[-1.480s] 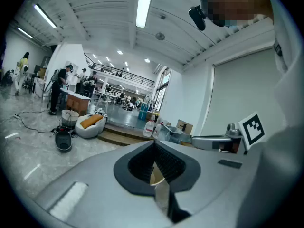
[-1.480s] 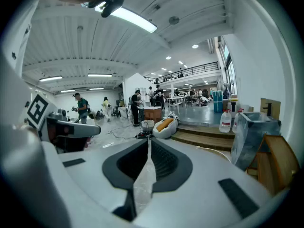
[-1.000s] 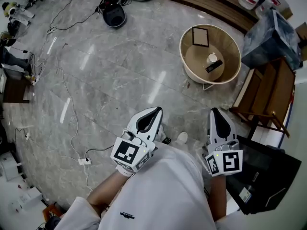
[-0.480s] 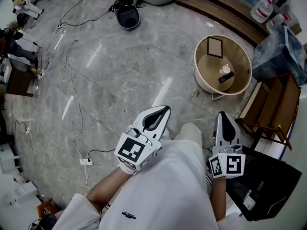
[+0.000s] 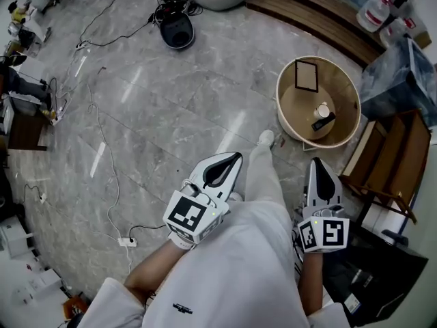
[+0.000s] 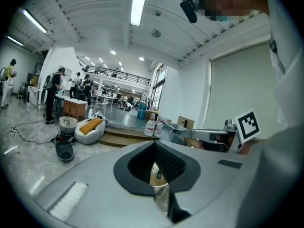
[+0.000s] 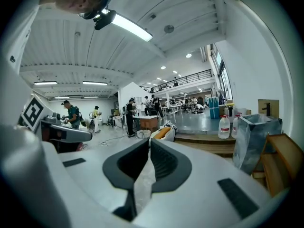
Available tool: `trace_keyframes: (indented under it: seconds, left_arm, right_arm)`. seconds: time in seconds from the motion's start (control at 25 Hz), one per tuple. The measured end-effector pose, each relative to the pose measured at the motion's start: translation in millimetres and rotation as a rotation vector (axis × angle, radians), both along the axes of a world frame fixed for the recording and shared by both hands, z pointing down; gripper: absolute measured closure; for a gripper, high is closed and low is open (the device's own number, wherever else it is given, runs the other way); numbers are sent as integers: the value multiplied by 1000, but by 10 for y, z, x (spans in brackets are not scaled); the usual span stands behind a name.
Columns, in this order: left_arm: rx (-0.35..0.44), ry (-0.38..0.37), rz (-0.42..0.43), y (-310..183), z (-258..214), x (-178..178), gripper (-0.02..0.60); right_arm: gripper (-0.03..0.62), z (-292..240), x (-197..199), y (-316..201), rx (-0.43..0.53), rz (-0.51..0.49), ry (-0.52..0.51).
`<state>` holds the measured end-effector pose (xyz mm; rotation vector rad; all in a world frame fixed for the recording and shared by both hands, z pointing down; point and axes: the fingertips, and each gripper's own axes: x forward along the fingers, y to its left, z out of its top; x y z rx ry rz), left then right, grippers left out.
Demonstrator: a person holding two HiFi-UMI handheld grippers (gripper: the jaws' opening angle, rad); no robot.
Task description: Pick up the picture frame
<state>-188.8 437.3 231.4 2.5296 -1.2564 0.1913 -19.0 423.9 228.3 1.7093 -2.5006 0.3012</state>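
Looking steeply down, the head view shows a person in white clothing standing on a grey marble floor (image 5: 171, 108), one shoe (image 5: 266, 139) set forward. Left gripper (image 5: 229, 161) and right gripper (image 5: 319, 171) are held low on either side of the body, both aimed ahead, well apart from each other. Left gripper view: the left gripper (image 6: 156, 167) has its fingers pressed together, nothing pinched; only a small hollow between the dark pads (image 6: 173, 165) remains, through which the round table (image 6: 159, 178) is glimpsed. Right gripper view: the right gripper (image 7: 145, 167) likewise has its fingers drawn together and empty, with a thin slit showing floor. The picture frame (image 5: 306, 75), dark-edged, sits at the far side of a round table (image 5: 285, 80) with a raised beige rim, ahead and to the right, well apart from both grippers. A small white cup (image 5: 323, 110) and a dark remote (image 5: 323, 121) share that table. A wooden chair (image 5: 389, 159) stands just beside it, and cables (image 5: 109, 169) trail across the floor at left.
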Motion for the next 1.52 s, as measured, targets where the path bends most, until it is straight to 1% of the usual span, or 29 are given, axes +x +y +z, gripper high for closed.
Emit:
trace_keyframes:
  seconds: [0.16, 0.28, 0.4, 0.56, 0.72, 0.84, 0.96, 1.12, 1.36, 1.52]
  left_arm:
    - [-27, -9, 14, -696, 70, 129, 590]
    - [-46, -21, 36, -1357, 69, 326, 590]
    - [-69, -38, 70, -2051, 77, 612, 589]
    - [-84, -61, 134, -2901, 89, 1030, 589]
    - [-112, -76, 189, -3502, 154, 1442, 589]
    - [-127, -74, 218, -3760, 238, 1700, 589]
    - [-134, -84, 248, -3926, 275, 1853, 589]
    - [-139, -99, 268, -4125, 318, 1940, 589]
    - [-161, -117, 319, -4256, 409, 2081, 589]
    - [-168, -124, 340, -4363, 449, 2166, 589]
  right_arm:
    - [582, 104, 71, -716, -5, -21, 50]
    - [582, 131, 224, -1347, -17, -24, 32]
    - [582, 181, 484, -1988, -39, -20, 37]
    - [580, 251, 849, -2705, -80, -12, 57]
    - [580, 315, 1188, -3214, -106, -28, 91]
    - [580, 392, 1436, -3473, -117, -24, 112]
    - [580, 459, 1572, -3635, -134, -20, 116]
    - [580, 521, 1648, -3797, -151, -28, 124]
    - [580, 631, 1809, -3936, -166, -15, 154]
    - [580, 716, 1880, -4055, -176, -27, 181]
